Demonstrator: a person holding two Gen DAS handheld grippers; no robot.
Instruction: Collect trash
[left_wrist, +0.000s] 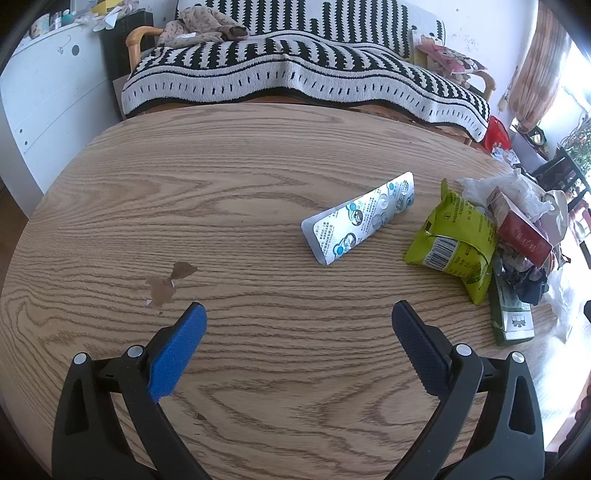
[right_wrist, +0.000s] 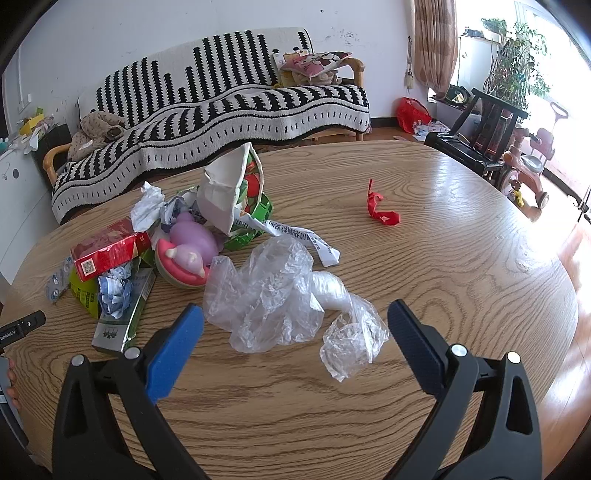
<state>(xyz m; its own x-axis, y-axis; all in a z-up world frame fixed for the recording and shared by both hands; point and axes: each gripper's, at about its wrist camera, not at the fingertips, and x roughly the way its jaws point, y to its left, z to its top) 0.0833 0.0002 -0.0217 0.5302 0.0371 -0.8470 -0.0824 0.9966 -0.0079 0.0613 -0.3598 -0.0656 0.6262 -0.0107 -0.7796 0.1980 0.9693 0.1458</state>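
Note:
My left gripper (left_wrist: 297, 317) is open and empty above the wooden table (left_wrist: 221, 192). A silver blister pack (left_wrist: 360, 218) lies ahead of it, to the right. A green snack wrapper (left_wrist: 456, 243) and a red box (left_wrist: 522, 234) sit in a trash pile at the right. My right gripper (right_wrist: 295, 319) is open and empty, with a crumpled clear plastic bag (right_wrist: 273, 295) just ahead between its fingers. The pile also shows in the right wrist view: red box (right_wrist: 109, 251), pink and purple toy (right_wrist: 190, 251), torn carton (right_wrist: 232, 192). A red wrapper scrap (right_wrist: 380, 208) lies apart to the right.
A sofa with a black and white striped blanket (left_wrist: 295, 74) stands behind the table. A brown stain (left_wrist: 168, 282) marks the table near my left gripper. A black chair (right_wrist: 484, 125) and a child's ride-on toy (right_wrist: 528, 166) stand at the right.

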